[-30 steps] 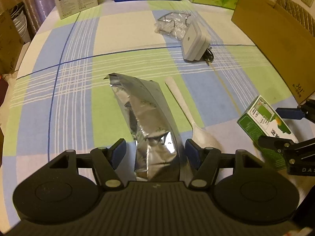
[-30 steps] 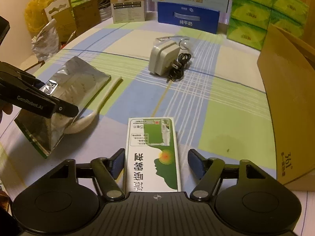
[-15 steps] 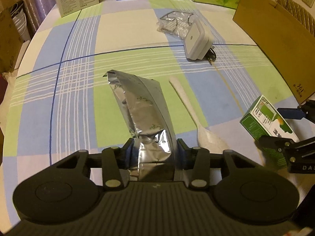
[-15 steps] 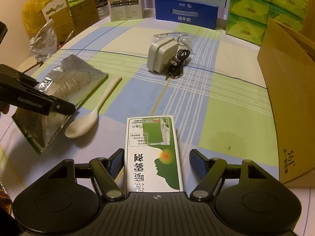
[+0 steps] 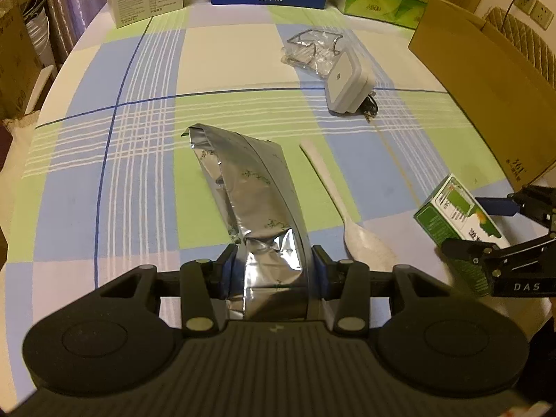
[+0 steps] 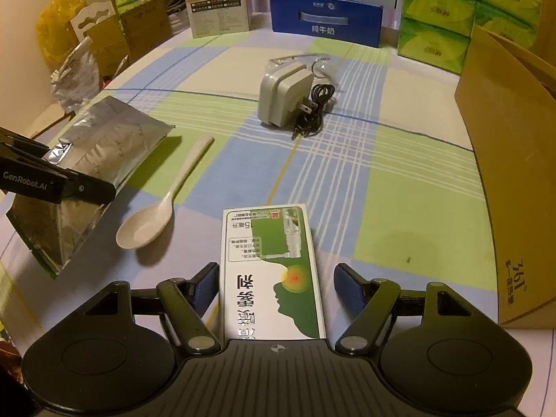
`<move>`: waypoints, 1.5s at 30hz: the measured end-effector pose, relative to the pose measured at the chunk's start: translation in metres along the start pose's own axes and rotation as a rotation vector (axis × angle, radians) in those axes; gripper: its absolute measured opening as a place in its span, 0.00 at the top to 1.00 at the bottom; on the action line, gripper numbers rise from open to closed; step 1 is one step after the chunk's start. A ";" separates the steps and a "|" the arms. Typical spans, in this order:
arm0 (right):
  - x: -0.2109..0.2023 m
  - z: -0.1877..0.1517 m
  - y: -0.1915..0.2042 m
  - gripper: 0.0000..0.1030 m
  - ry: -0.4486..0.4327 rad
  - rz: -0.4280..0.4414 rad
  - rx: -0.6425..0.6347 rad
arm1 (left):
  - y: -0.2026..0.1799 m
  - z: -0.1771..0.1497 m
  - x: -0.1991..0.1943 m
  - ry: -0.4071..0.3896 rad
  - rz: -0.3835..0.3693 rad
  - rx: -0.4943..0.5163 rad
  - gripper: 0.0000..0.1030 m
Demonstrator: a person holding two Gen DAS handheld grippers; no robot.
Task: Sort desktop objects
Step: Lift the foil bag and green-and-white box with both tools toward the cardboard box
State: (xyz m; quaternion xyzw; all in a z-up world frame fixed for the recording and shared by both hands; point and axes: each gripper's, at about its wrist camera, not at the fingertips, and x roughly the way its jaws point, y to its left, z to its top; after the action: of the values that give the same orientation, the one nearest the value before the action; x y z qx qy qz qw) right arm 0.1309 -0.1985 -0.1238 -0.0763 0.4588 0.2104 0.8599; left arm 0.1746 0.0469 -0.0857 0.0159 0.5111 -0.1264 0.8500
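Both wrist views — low, forward, sharing spoon (image 5: 351, 215).

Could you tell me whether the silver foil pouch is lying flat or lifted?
Lifted at one end: the left hand-held gripper is shut on the silver foil pouch, raising it.

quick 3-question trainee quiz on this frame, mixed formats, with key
1. True or false: the left gripper is shut on the crinkled silver foil pouch.
2. Multiple choice: the green-and-white cardboard medicine box lies
A. clamped tight by the right gripper
B. between the right gripper's open fingers, a gap showing on one side
C. inside the brown cardboard box
3. Fill in: on the checked tablecloth, the thing lying between the pouch and the medicine box is a cream plastic ____.

Key: 1 true; 2 B; 3 spoon
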 end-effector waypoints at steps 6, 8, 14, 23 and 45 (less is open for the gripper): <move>0.003 0.000 -0.001 0.32 0.016 0.015 0.013 | -0.008 -0.001 0.003 0.006 0.010 0.030 0.62; 0.003 0.000 -0.001 0.32 0.019 0.013 0.009 | -0.011 0.000 0.002 0.002 0.012 0.037 0.62; 0.005 -0.002 0.004 0.33 0.024 -0.004 -0.019 | -0.012 -0.001 0.001 -0.002 0.018 0.046 0.62; 0.005 0.000 0.007 0.48 0.016 -0.017 -0.025 | -0.013 -0.003 0.000 -0.002 0.014 0.049 0.62; -0.025 0.006 0.003 0.49 -0.112 -0.018 0.035 | -0.038 -0.003 -0.021 -0.051 -0.006 0.080 0.62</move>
State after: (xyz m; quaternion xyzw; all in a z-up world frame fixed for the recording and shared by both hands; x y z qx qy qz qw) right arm 0.1224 -0.2014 -0.0994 -0.0536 0.4129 0.1987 0.8872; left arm 0.1544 0.0149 -0.0651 0.0454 0.4837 -0.1496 0.8611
